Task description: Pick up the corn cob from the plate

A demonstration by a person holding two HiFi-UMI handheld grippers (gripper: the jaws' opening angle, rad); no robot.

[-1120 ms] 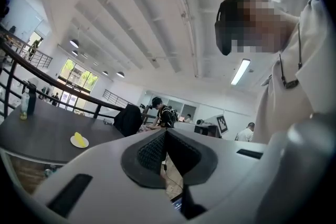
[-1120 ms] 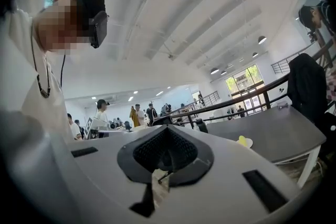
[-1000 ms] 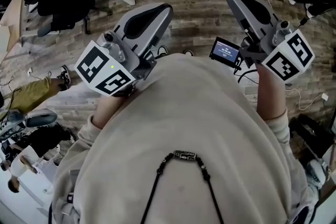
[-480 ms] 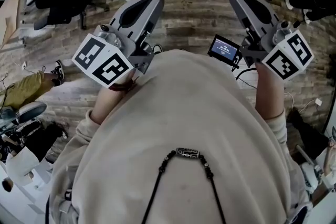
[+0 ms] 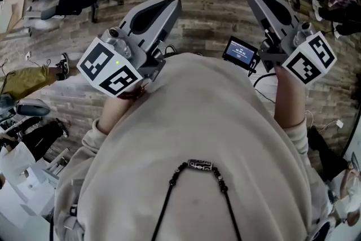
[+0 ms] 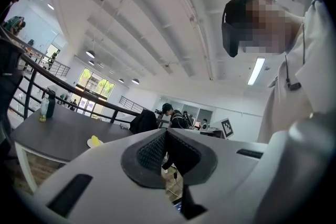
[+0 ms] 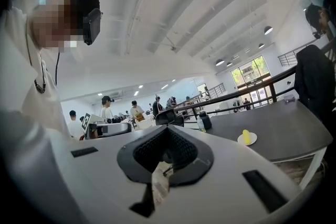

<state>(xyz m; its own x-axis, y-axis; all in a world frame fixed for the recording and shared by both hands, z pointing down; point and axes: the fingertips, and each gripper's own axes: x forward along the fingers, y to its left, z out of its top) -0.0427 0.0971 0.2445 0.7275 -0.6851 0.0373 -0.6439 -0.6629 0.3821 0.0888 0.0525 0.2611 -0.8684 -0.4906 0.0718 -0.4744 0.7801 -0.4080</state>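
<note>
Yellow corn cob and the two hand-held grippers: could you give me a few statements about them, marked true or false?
1. The yellow corn cob lies on a small white plate. True.
2. The right hand-held gripper is clamped on the corn cob. False: its jaws are shut on nothing, and the cob lies far off on its plate.
3. The plate rests on a dark grey table. True.
4. The left hand-held gripper has its jaws wide apart. False: they are together, with nothing held.
</note>
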